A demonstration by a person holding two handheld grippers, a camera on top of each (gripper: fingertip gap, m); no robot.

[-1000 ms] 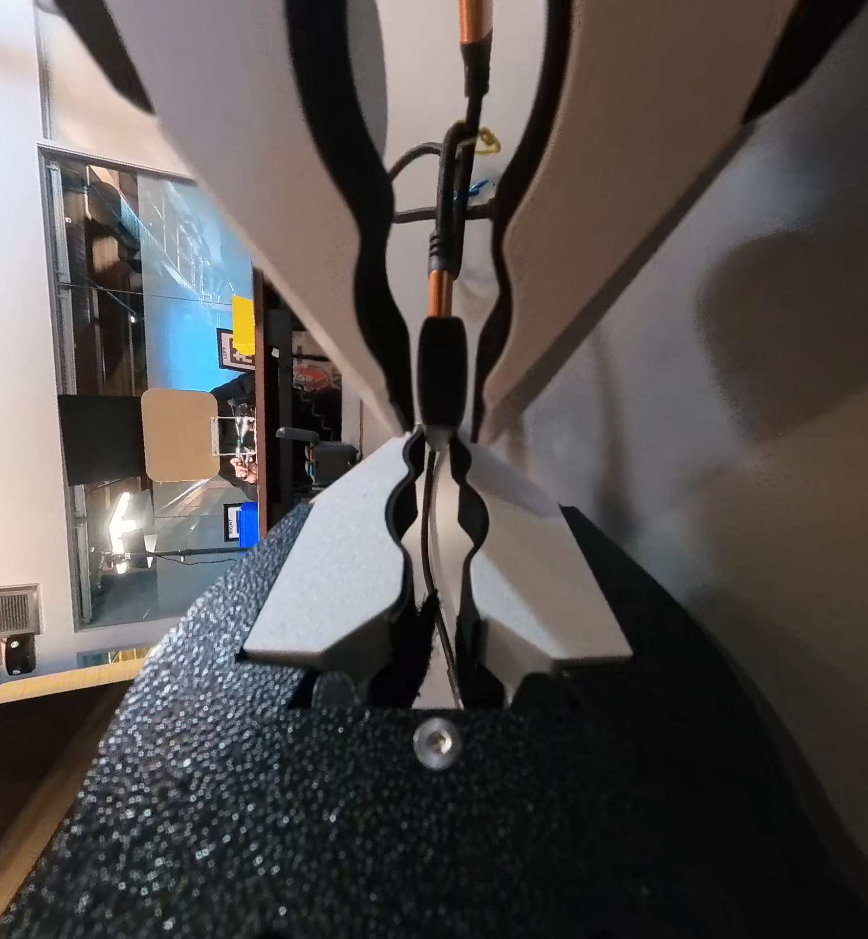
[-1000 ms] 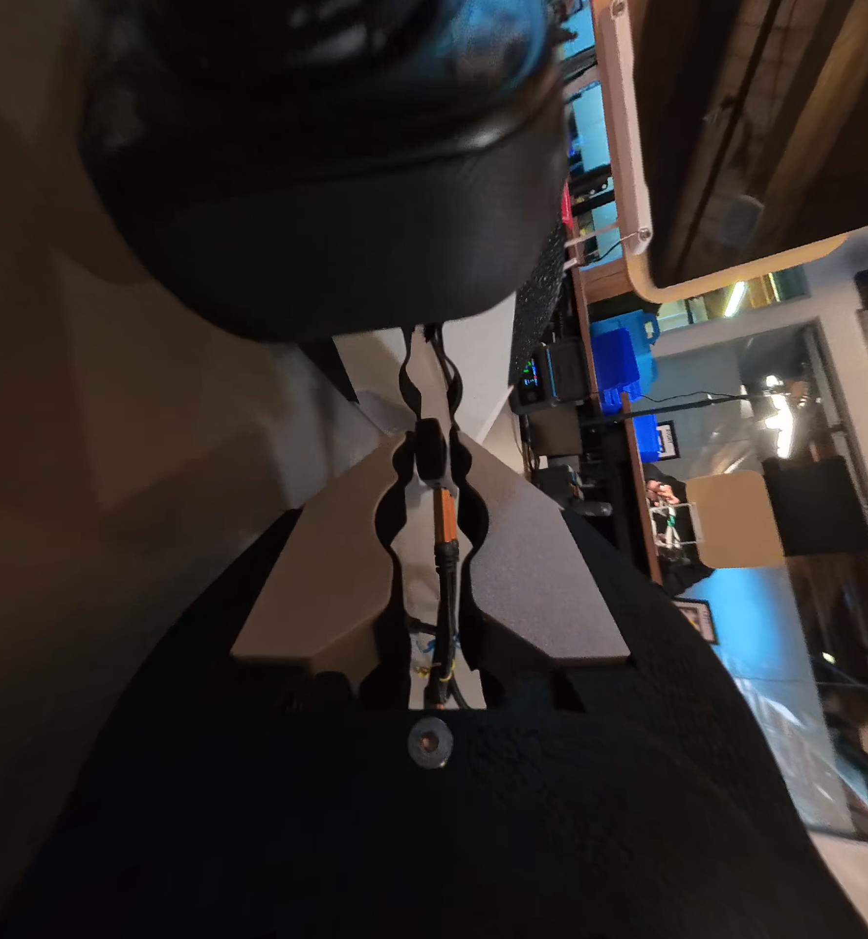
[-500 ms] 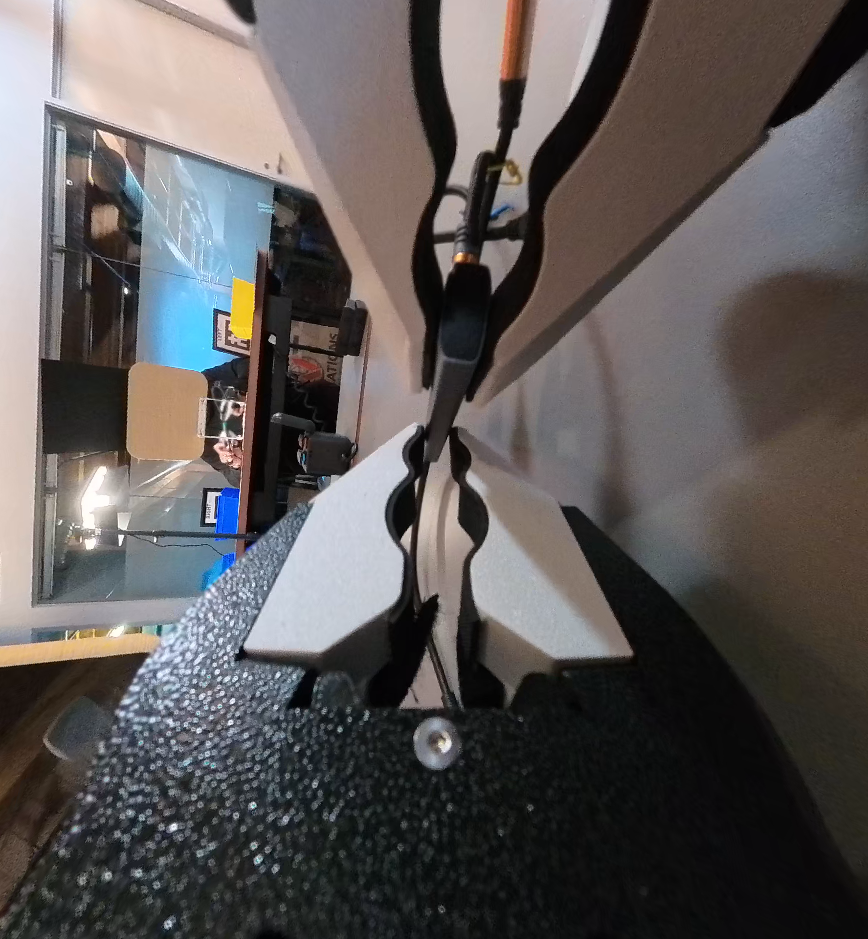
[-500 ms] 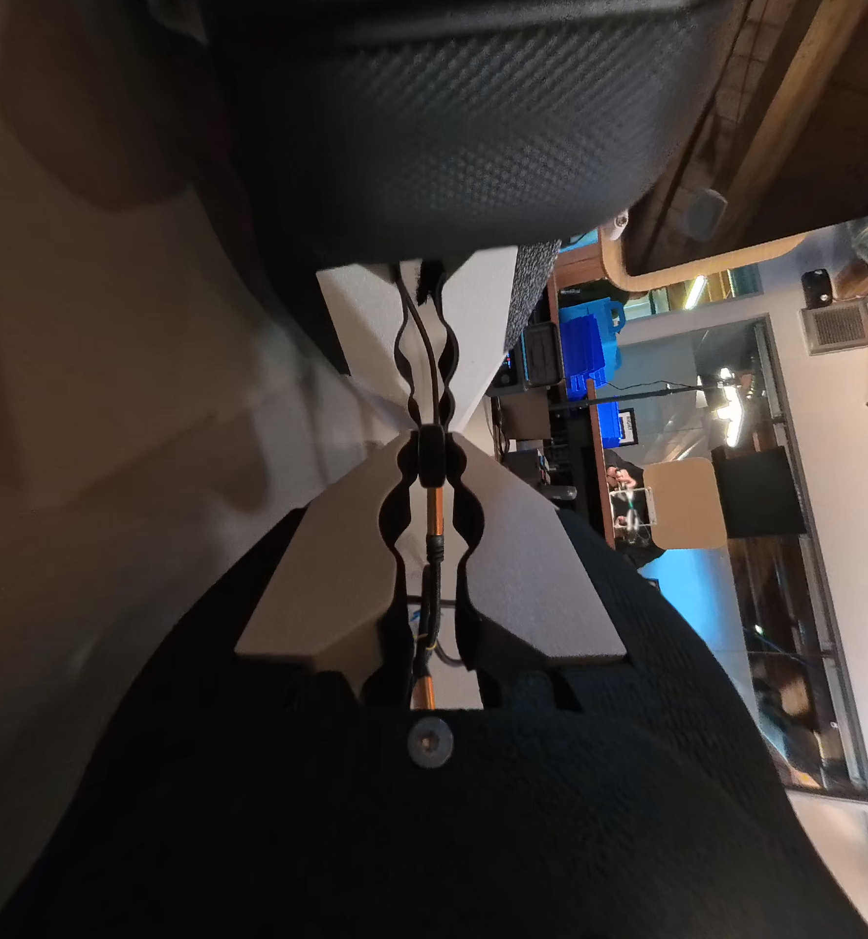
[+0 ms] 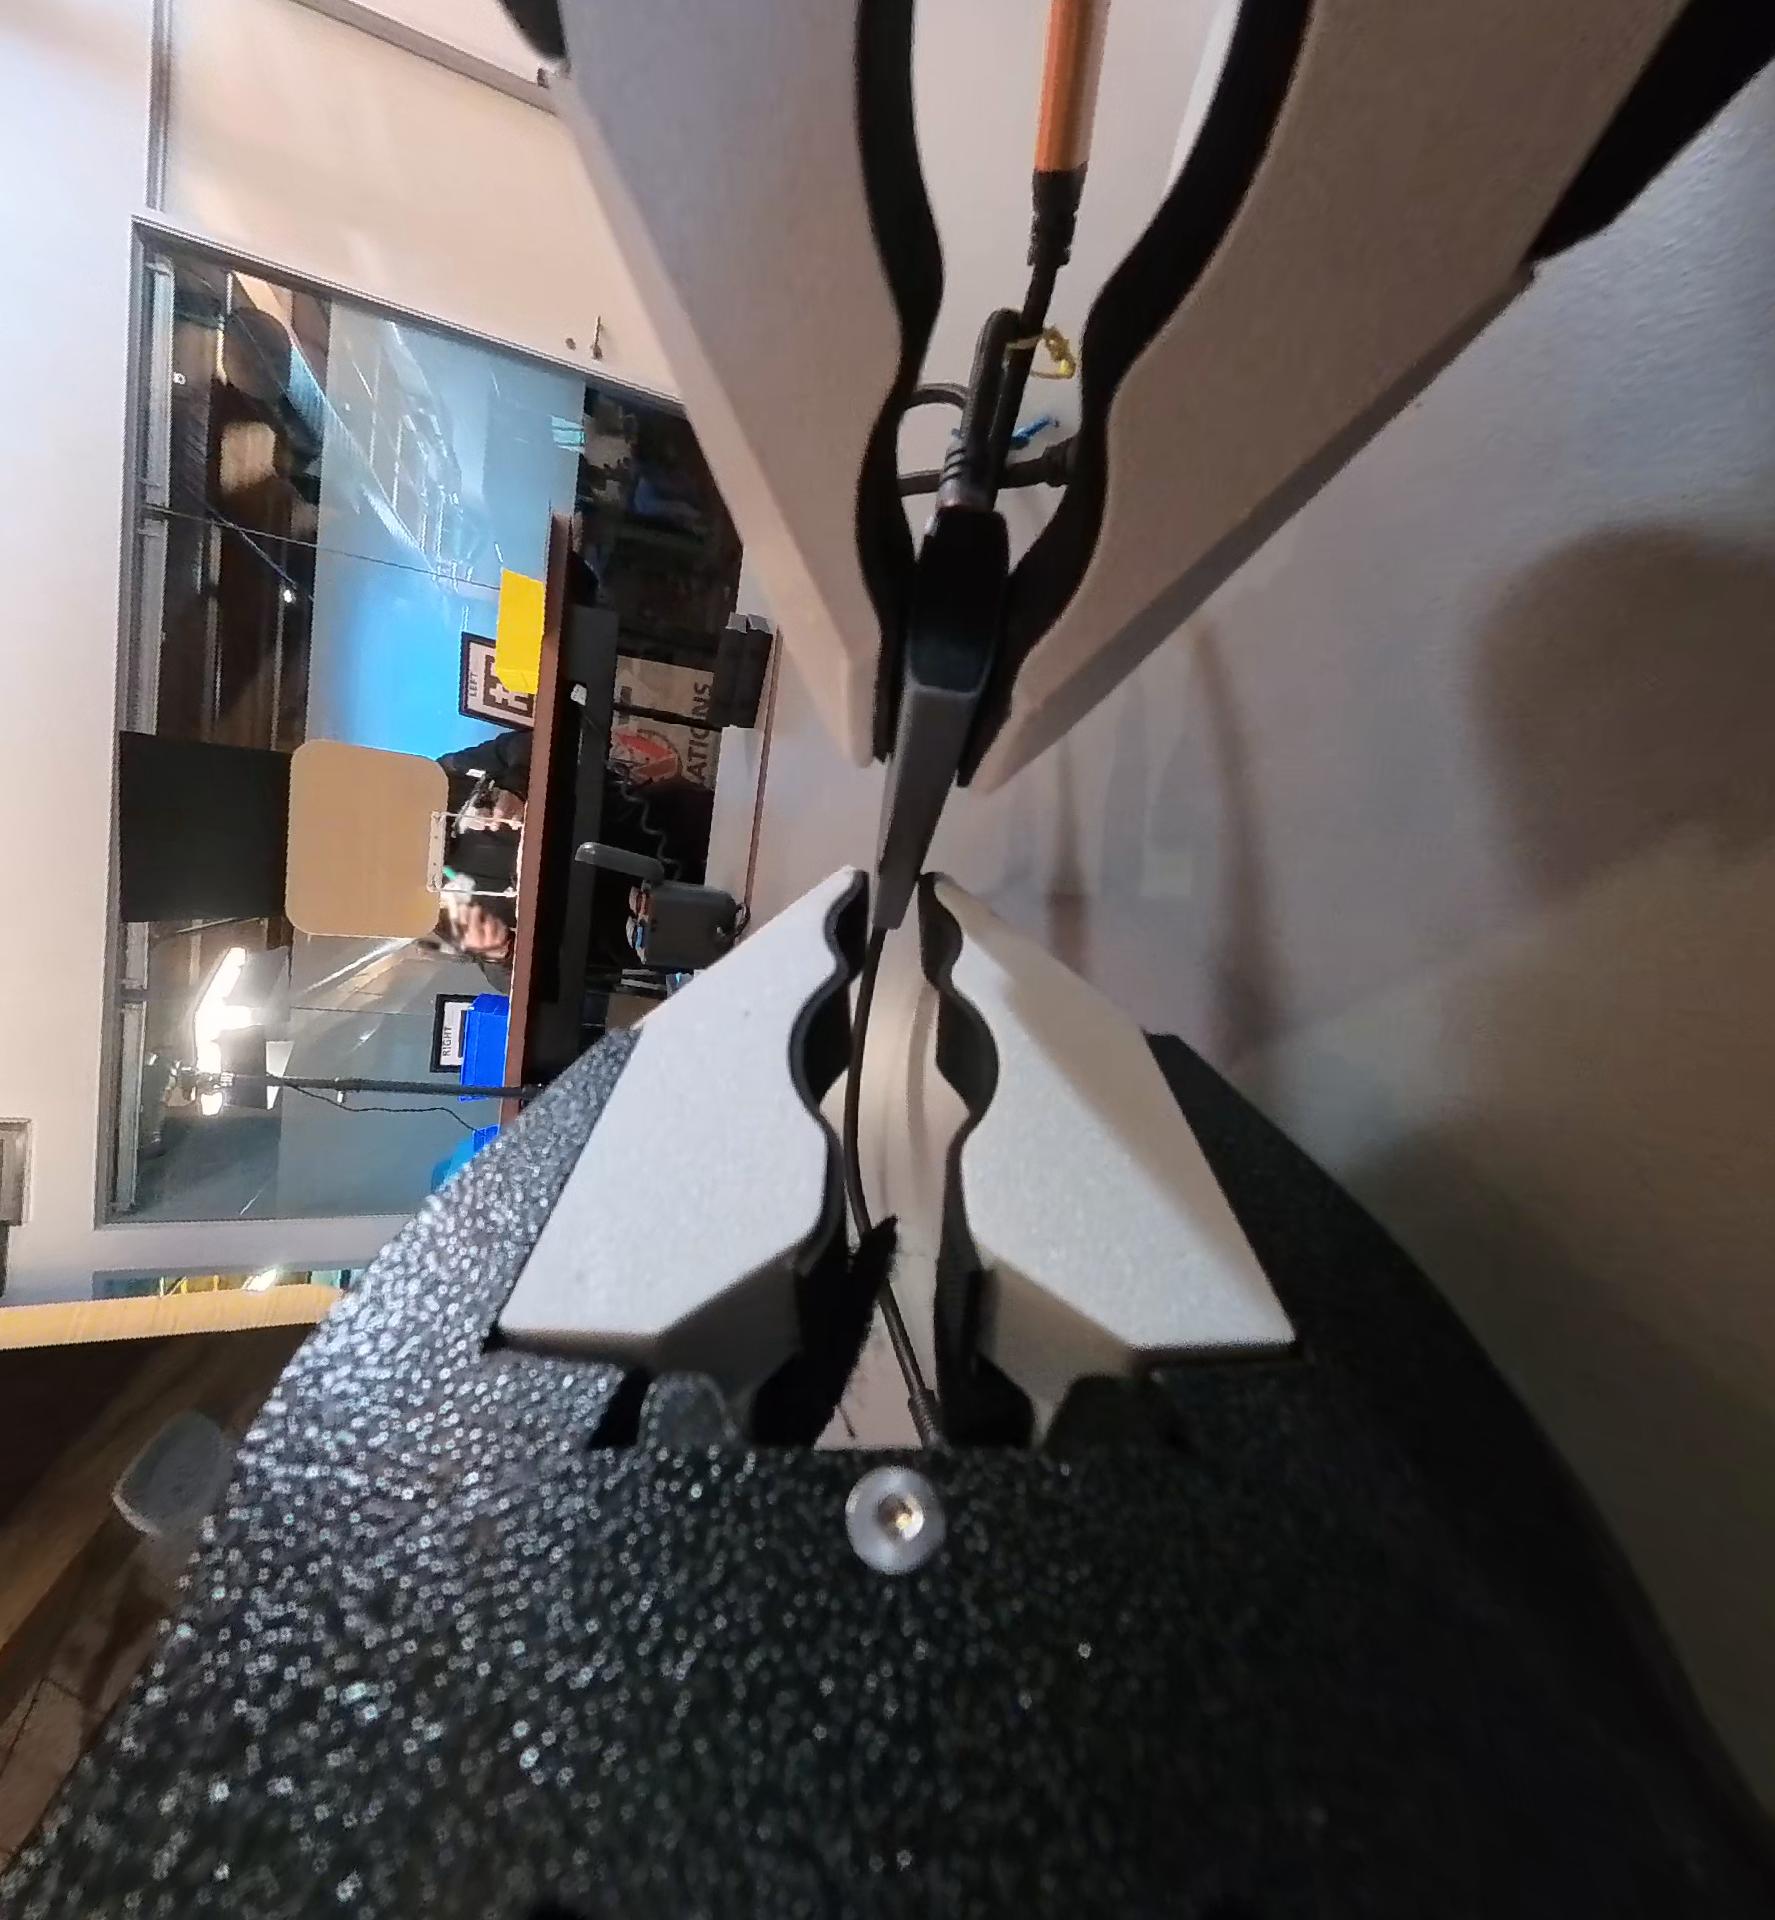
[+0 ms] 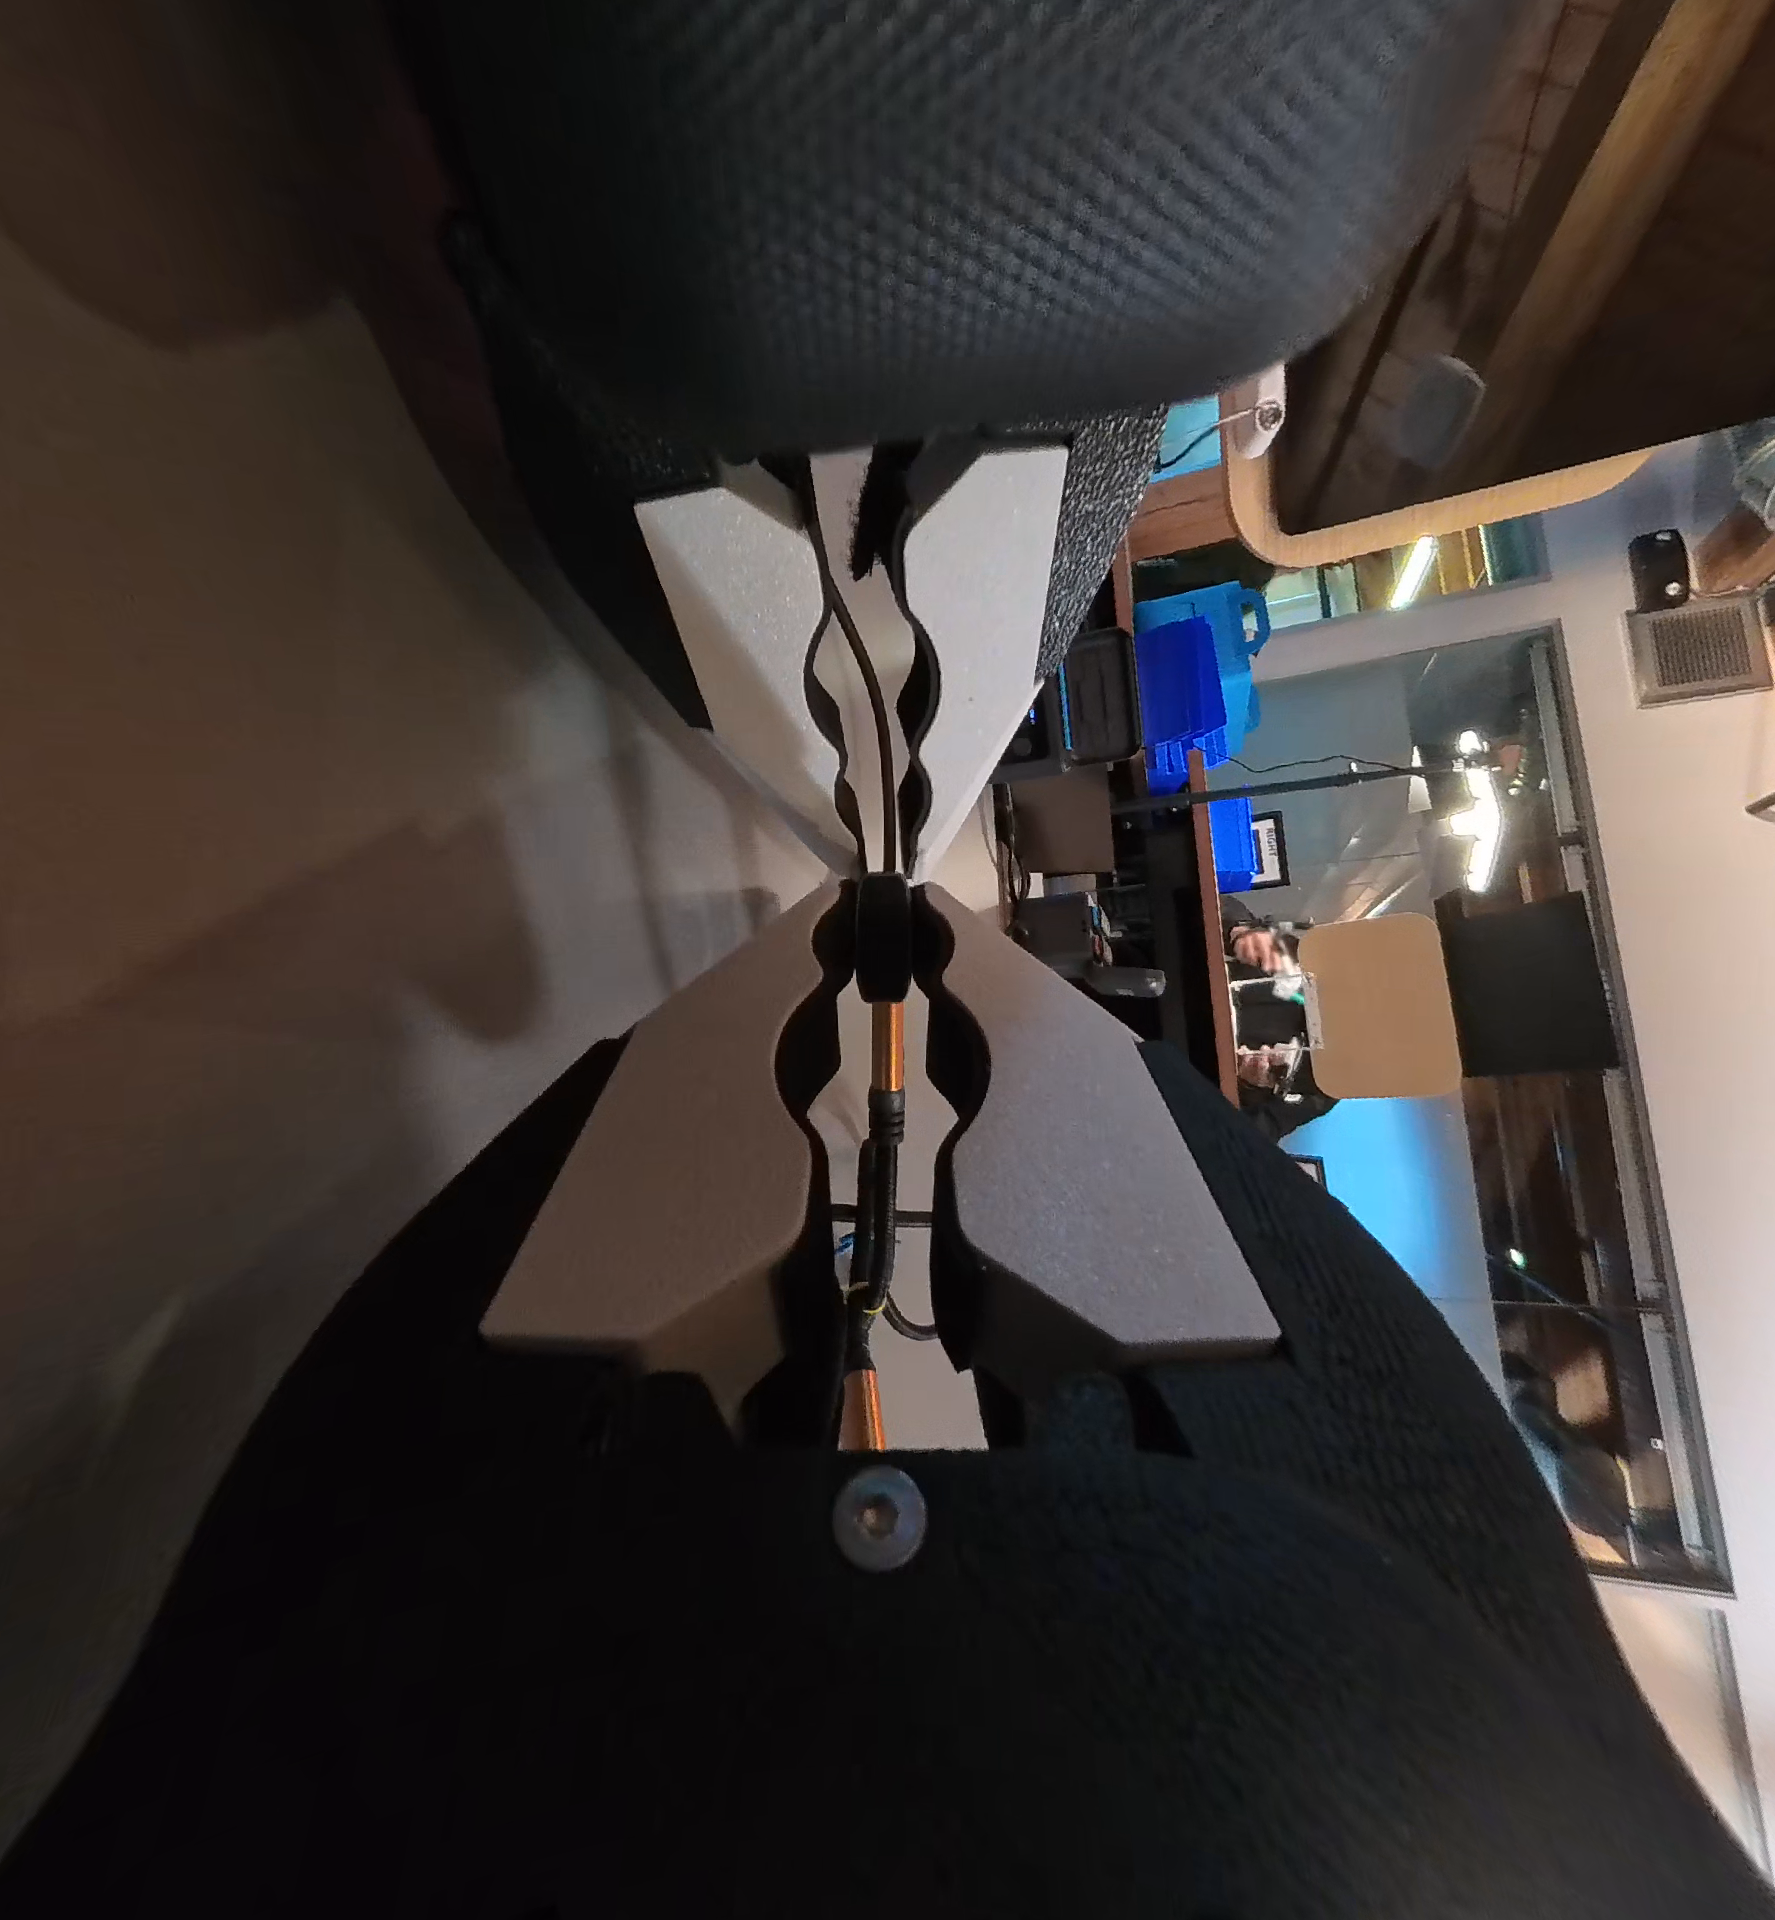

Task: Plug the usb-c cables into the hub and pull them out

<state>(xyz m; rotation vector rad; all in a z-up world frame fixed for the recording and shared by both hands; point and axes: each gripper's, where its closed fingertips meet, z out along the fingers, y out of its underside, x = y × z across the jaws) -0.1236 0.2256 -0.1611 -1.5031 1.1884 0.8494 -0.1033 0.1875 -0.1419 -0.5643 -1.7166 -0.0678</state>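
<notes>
Several things in the background carry writing, though none of it is given here. In the left wrist view a white card with a black square marker [image 5: 496,681] stands by the yellow sticky note [image 5: 521,627], a second white label [image 5: 450,1034] sits on the blue bin [image 5: 476,1039], and a dark poster with pale lettering [image 5: 667,746] hangs behind. In the right wrist view a small lettered label [image 6: 1268,847] stands beside blue bins [image 6: 1192,681]. The claws and cables show no readable marks.
</notes>
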